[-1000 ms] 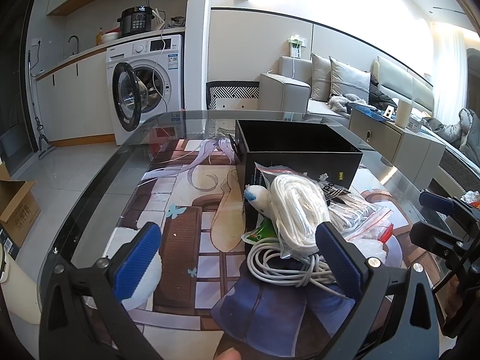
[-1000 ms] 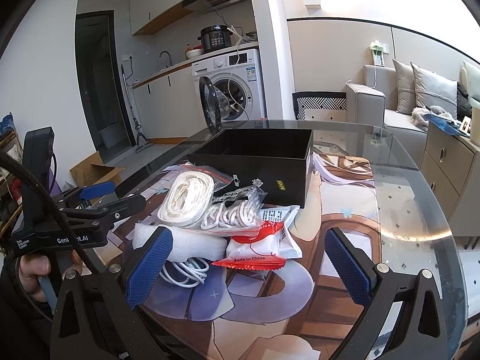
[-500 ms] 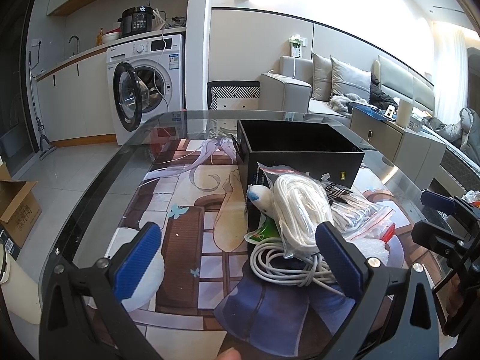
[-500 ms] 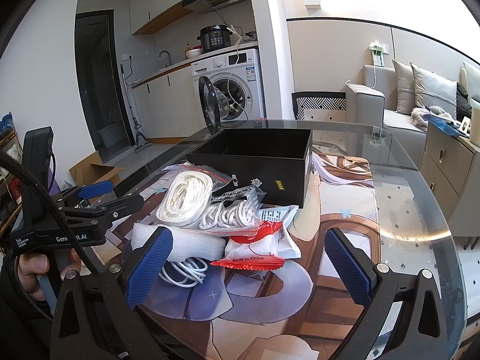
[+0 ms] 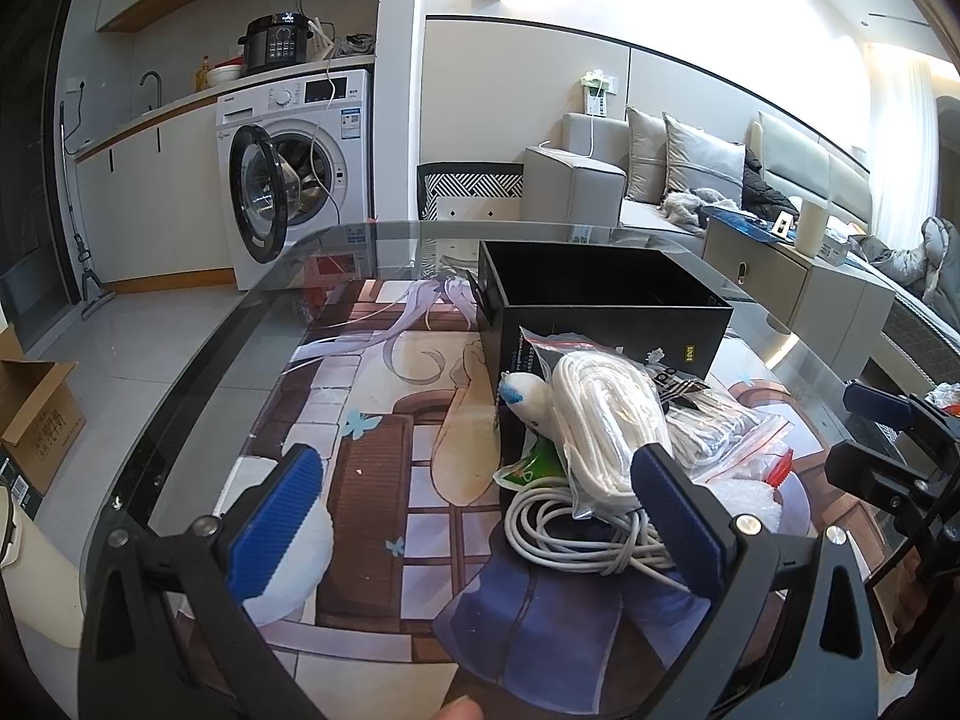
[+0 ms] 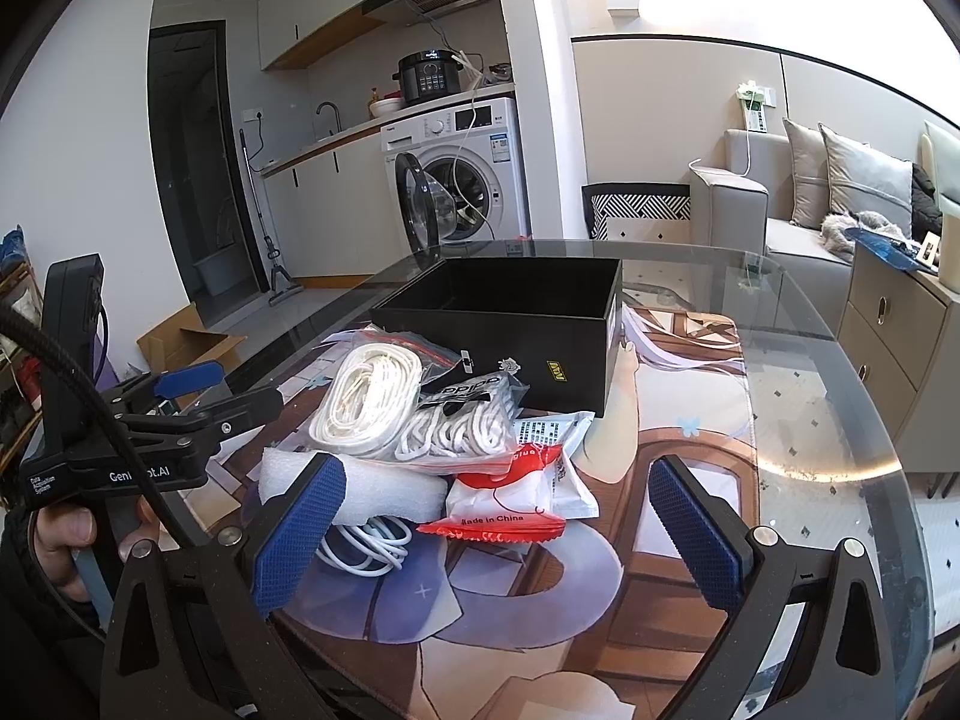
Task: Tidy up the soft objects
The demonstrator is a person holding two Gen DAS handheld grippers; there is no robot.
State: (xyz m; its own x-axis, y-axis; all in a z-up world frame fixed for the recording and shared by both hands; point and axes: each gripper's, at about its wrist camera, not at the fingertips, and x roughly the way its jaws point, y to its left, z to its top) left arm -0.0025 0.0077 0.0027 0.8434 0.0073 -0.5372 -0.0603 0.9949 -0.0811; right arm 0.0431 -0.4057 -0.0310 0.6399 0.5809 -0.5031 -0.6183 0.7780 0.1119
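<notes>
A heap of soft items lies in front of an open black box (image 5: 606, 315) (image 6: 516, 324) on the printed mat. It holds a bagged white rope (image 5: 603, 414) (image 6: 366, 399), a bag of white laces (image 6: 462, 429), a red-and-white packet (image 6: 504, 504), a white foam sheet (image 6: 384, 489), a coiled white cable (image 5: 570, 531) (image 6: 366, 546) and a small white plush (image 5: 522, 399). My left gripper (image 5: 480, 531) is open, with its right finger beside the rope bag. My right gripper (image 6: 495, 531) stands open just before the heap.
The round glass table (image 6: 840, 420) ends close on the right and left. A white round pad (image 5: 300, 564) lies by my left finger. Beyond stand a washing machine (image 5: 300, 174) with its door open, a sofa (image 5: 690, 180) and a cardboard box (image 5: 36, 414) on the floor.
Both grippers have eased slightly forward toward the heap. Nothing on the table has moved, and both stay open.
</notes>
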